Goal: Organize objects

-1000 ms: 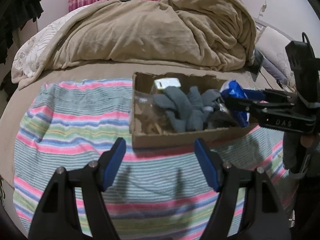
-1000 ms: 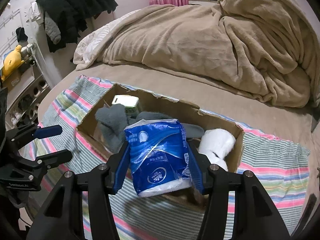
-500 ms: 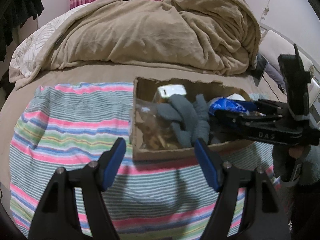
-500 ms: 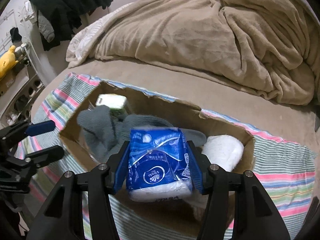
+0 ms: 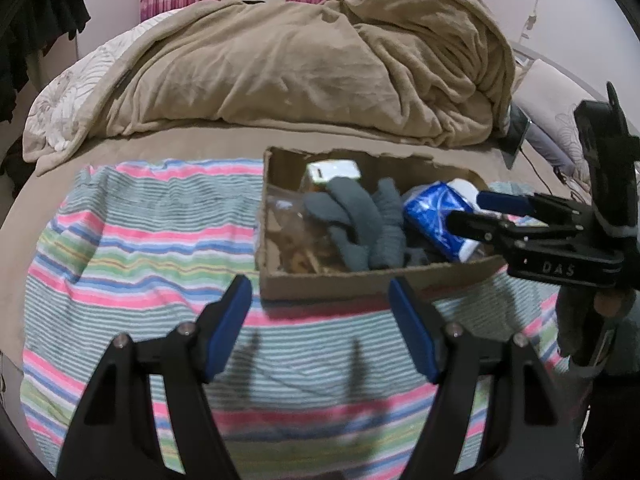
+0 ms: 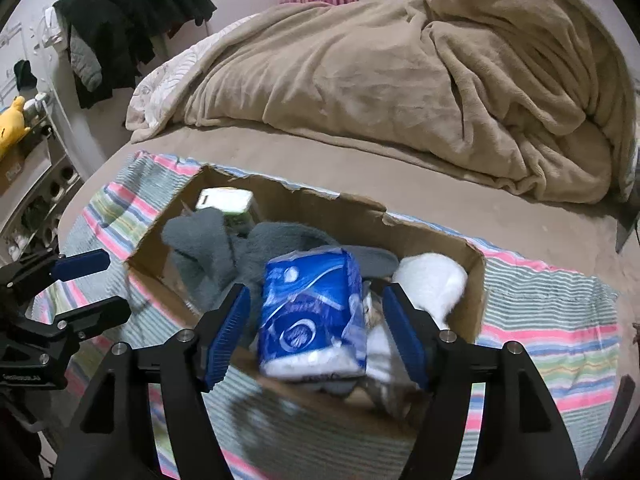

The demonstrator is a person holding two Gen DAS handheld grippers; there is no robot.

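A shallow cardboard box point(image 5: 340, 280) point(image 6: 476, 280) sits on a striped cloth on the bed. It holds grey socks point(image 5: 360, 220) point(image 6: 216, 252), a small white box point(image 5: 334, 170) point(image 6: 226, 200), a white soft item point(image 6: 432, 280) and a blue tissue pack point(image 6: 314, 316) point(image 5: 436, 212). My right gripper point(image 6: 316, 332) is open over the box's near right part, its pads apart from the pack, which lies in the box between them. My left gripper point(image 5: 320, 328) is open and empty above the cloth, just in front of the box.
The striped cloth point(image 5: 140, 240) covers the near part of the bed. A heaped tan blanket point(image 5: 300, 60) lies behind the box. Dark clothes point(image 6: 128, 28) hang at the left wall, with shelves point(image 6: 32, 184) below them.
My right gripper lowered the blue tissue pack into the box and opened, letting it go. The left gripper stayed open in front of the box.
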